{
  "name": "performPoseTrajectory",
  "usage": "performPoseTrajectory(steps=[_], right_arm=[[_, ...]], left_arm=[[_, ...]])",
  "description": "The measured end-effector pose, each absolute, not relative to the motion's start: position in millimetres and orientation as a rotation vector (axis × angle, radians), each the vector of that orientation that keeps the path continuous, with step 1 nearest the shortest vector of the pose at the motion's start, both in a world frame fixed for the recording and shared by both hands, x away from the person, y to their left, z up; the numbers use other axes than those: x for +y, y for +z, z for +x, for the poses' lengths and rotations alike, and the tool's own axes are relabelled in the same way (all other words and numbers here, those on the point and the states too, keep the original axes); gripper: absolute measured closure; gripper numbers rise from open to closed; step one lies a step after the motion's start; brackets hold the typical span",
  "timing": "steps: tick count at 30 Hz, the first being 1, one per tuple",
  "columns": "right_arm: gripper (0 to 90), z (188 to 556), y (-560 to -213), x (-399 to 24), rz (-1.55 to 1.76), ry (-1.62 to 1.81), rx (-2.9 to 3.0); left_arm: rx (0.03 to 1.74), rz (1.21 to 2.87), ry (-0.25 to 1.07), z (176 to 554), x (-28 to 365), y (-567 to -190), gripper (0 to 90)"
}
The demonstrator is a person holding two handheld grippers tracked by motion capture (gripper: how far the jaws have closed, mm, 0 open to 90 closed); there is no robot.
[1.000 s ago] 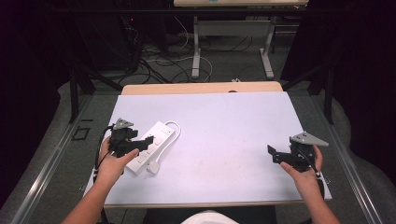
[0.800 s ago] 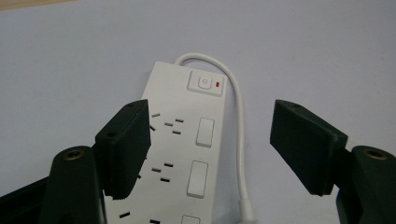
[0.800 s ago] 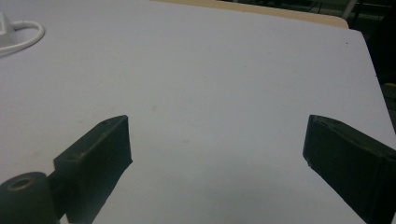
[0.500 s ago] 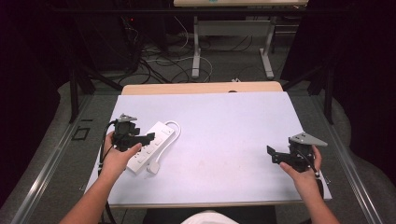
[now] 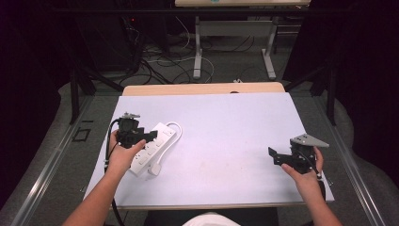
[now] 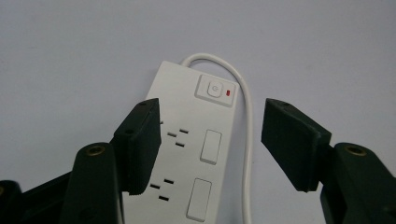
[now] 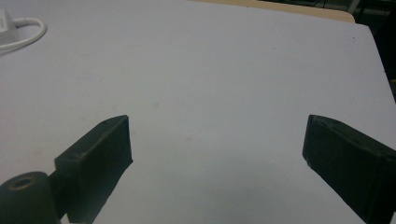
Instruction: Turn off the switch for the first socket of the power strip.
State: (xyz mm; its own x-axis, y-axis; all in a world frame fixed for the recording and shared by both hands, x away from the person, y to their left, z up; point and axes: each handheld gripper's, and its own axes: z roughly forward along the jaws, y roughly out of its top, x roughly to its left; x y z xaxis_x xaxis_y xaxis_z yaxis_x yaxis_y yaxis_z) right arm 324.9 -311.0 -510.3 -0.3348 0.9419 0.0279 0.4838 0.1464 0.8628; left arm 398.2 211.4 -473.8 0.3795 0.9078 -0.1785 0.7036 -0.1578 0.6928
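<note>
Left gripper (image 6: 210, 140) closing over power strip (image 6: 196, 154) (untouched)

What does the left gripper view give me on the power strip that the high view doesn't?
Left gripper view: the power strip close up, with its power button, a red indicator, socket slots and rocker switches, and the left gripper with jaws that have just been closing astride the strip and its cord, pads not pressing. High view: the plug beside the strip, the right gripper, the whole white table. Both: strip, cord, left gripper.
</note>
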Motion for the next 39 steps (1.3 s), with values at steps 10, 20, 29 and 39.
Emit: performPoseTrajectory(steps=[10,20,29,39], right_arm=[[7.7,325.9,-511.8,-311.5,1.361,1.112,1.893],[7.9,326.2,-512.9,-310.7,1.384,1.118,1.897],[8.4,326.8,-513.8,-310.7,1.388,1.119,1.904],[9.2,327.3,-514.9,-310.7,1.392,1.116,1.913]], left_arm=[[1.44,1.914,0.303,407.8,208.5,-481.1,45.8],[1.502,1.935,0.265,415.8,205.9,-490.2,55.6],[1.533,1.957,0.237,419.8,202.9,-497.0,66.7],[1.549,2.003,0.203,421.8,200.4,-502.2,77.3]])
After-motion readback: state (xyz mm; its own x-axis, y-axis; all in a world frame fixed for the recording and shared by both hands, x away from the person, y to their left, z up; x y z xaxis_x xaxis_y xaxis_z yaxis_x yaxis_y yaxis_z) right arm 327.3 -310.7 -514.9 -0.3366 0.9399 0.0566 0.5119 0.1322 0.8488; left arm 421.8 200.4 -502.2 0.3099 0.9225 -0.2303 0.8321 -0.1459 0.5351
